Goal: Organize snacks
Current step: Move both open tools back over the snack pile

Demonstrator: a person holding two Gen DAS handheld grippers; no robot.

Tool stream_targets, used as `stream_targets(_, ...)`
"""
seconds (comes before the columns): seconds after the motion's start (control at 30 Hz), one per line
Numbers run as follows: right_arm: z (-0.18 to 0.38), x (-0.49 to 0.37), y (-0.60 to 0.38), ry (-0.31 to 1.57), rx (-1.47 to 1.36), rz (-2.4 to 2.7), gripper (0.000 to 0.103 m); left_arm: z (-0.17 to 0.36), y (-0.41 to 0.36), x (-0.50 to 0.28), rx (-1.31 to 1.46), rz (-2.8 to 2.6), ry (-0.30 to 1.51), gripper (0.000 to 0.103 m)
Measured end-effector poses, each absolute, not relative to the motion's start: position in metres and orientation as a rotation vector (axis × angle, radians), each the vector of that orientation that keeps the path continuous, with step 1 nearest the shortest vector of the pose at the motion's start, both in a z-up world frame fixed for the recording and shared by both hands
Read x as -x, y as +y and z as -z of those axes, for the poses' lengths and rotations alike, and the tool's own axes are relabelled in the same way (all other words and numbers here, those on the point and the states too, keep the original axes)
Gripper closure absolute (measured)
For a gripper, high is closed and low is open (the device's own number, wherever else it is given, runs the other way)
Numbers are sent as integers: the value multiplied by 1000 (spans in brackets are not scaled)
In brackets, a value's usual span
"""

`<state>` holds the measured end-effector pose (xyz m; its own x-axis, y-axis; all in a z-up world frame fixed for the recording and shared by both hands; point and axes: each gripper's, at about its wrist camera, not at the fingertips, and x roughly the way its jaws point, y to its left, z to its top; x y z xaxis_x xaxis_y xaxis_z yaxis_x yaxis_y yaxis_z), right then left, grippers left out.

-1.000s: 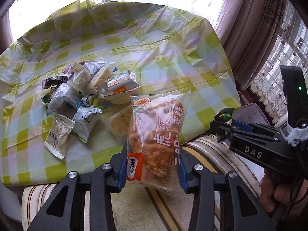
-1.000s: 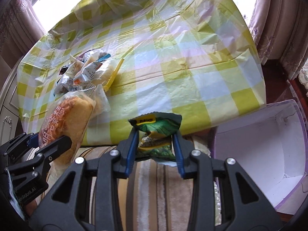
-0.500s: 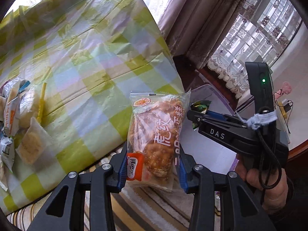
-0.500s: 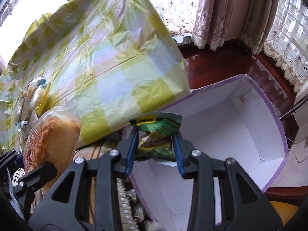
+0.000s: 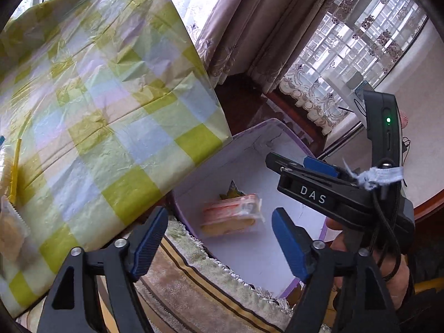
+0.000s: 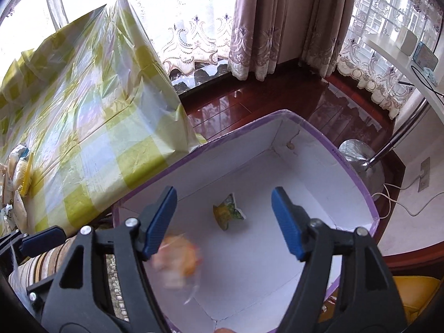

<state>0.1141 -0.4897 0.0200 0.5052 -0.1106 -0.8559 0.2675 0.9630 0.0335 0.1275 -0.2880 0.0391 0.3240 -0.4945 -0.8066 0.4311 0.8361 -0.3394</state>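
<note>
1. The bread packet (image 5: 231, 217) looks blurred inside the white box (image 5: 291, 252). A second ago it was held between the blue pads of the left gripper (image 5: 220, 245).
2. The small green snack bag (image 6: 227, 215) is inside the box too, near the middle. A second ago the right gripper (image 6: 224, 220) held it.
3. In the right wrist view the bread packet (image 6: 177, 260) is a blurry orange shape just beside the left pad, over the box floor.
4. A second ago both cameras looked at the table with the green checked cloth (image 5: 97, 105). Now they look down into the box, and the table is off to the left.
5. The left gripper's jaws are opening. They stand wide apart and nothing is between them or touching them.
6. The right gripper's jaws are opening too. They stand wide and hold nothing.
7. A few other snack packets (image 6: 19, 172) lie on the cloth at the far left.
8. The box has a purple rim (image 6: 349, 172) and sits on a dark red wooden floor (image 6: 249, 105) next to the table.
</note>
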Motion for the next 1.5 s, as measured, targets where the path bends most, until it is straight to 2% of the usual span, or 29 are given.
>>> stream_targets(0.13,-22,-117,-483,1019,-191,184,30,-54,-272,-130,47,478,1026,11)
stream_targets(0.27,-28,-120,-464,1007,-141,227,16,-62,-245,-127,27,373,961,11)
stream_targets(0.37,-34,-119,-447,963,-159,147,16,-68,-218,-120,47,334,882,11)
stream_targets(0.53,-44,-116,-412,882,-155,47,16,-64,-165,-114,103,244,892,11)
stream_targets(0.97,-36,-123,-268,979,142,-115,16,-44,-19,-83,236,14,892,12)
stream_targets(1.3,-23,-122,-207,1009,290,-174,16,-32,35,-72,213,-78,914,13)
stream_targets(1.5,-12,-124,-182,1058,277,-281,16,-18,49,-83,207,-86,974,13)
